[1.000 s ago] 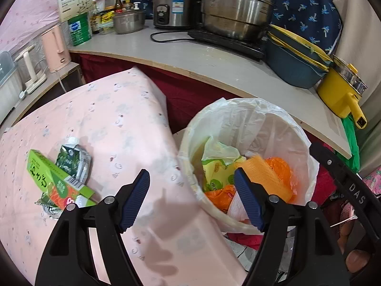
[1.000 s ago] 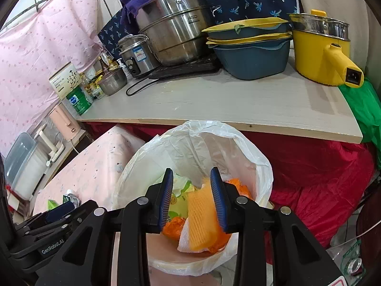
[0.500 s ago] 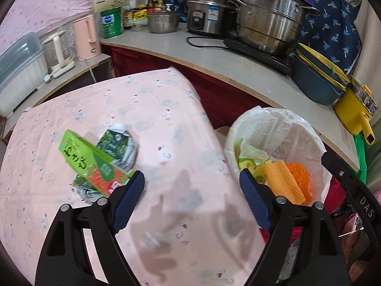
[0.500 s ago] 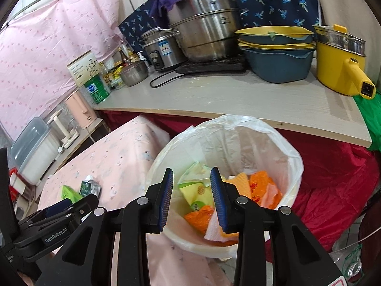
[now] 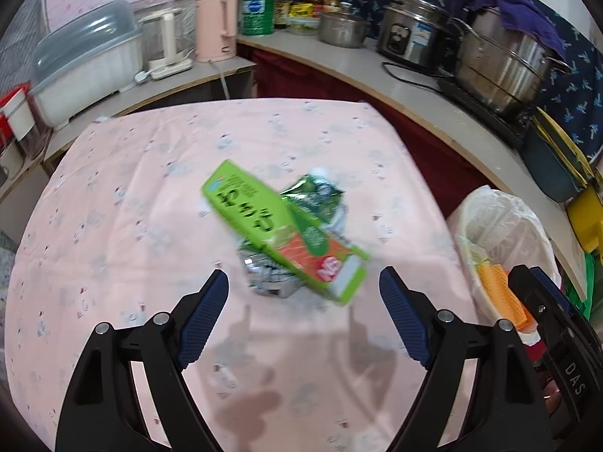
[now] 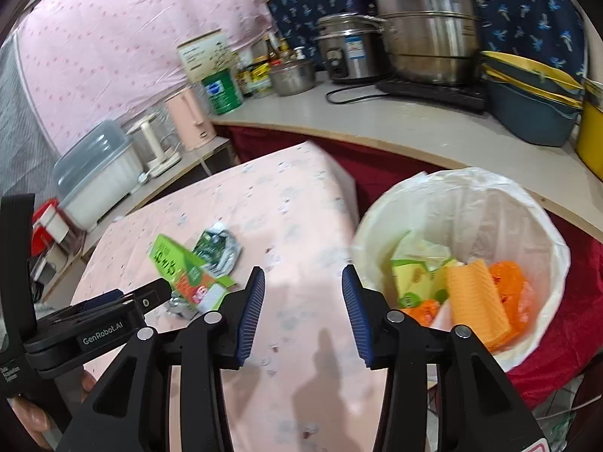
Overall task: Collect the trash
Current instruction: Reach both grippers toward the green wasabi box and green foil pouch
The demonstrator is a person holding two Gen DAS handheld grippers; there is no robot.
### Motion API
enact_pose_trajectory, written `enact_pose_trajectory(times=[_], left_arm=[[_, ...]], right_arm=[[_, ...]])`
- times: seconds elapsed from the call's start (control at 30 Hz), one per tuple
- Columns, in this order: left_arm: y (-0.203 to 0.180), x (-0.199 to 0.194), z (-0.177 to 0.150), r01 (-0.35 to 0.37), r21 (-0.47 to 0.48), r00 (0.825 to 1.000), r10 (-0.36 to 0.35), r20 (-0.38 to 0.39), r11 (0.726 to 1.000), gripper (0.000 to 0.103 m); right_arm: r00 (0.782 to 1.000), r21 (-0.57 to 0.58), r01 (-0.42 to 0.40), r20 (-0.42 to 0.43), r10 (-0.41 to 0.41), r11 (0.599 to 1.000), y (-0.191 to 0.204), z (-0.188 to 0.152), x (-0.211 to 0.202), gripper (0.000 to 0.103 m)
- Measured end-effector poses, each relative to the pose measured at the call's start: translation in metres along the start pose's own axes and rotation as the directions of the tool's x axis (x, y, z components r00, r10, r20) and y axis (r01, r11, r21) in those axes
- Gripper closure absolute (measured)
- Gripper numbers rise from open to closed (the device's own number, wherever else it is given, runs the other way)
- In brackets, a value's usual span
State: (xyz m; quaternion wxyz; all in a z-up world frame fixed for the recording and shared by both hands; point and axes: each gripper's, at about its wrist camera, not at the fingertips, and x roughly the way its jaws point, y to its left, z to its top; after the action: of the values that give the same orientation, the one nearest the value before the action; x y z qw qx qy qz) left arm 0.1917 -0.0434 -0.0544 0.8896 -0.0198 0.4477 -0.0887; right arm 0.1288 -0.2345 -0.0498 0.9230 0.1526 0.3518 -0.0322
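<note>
The green box [image 5: 279, 226] had moved from lower left to frame centre; left gripper [image 5: 303, 312] jaws wide, empty; right gripper [image 6: 301, 312] jaws opening, empty.

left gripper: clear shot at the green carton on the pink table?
Probably yes. The left gripper is open and empty, the green carton lies just ahead atop a crumpled foil wrapper, nothing between.

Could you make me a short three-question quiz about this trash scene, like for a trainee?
1. True or false: the green carton lies on the crumpled foil pouch.
2. Where is the orange sponge cloth? A) on the pink table B) in the lined bin C) on the counter
3. Fill in: the left gripper is holding ____.

Key: 1 true; 2 B; 3 nothing, its jaws stand open.
</note>
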Motion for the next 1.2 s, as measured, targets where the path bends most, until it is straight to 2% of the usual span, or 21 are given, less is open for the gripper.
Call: enact_pose_trajectory(times=[0.23,0.37,0.57,0.97,1.2], left_arm=[[0.041,0.007,-0.004,-0.030,-0.049,0.999,0.028,-0.038,0.998,0.025],[0.057,0.012,-0.005,-0.028,-0.043,0.998,0.025,-0.061,0.999,0.024],[0.078,0.019,-0.004,-0.042,-0.045,0.996,0.038,-0.074,0.998,0.019],[0.110,0.032,0.006,-0.058,-0.088,0.995,0.051,-0.086,0.994,0.017],[0.112,0.041,0.010,-0.050,-0.086,0.995,0.041,-0.096,0.995,0.017]], right_arm=[[0.996,-0.084,-0.060,-0.077,0.053,0.995,0.046,-0.010,0.031,0.050],[0.992,-0.119,-0.078,-0.105,0.065,0.990,0.065,-0.013,0.049,0.043],[0.984,-0.162,-0.104,-0.162,0.078,0.981,0.085,-0.013,0.081,0.039],[0.970,-0.296,-0.145,-0.232,0.077,0.944,0.121,-0.007,0.134,0.035],[0.950,-0.298,-0.186,-0.298,0.094,0.936,0.118,-0.010,0.157,0.033]])
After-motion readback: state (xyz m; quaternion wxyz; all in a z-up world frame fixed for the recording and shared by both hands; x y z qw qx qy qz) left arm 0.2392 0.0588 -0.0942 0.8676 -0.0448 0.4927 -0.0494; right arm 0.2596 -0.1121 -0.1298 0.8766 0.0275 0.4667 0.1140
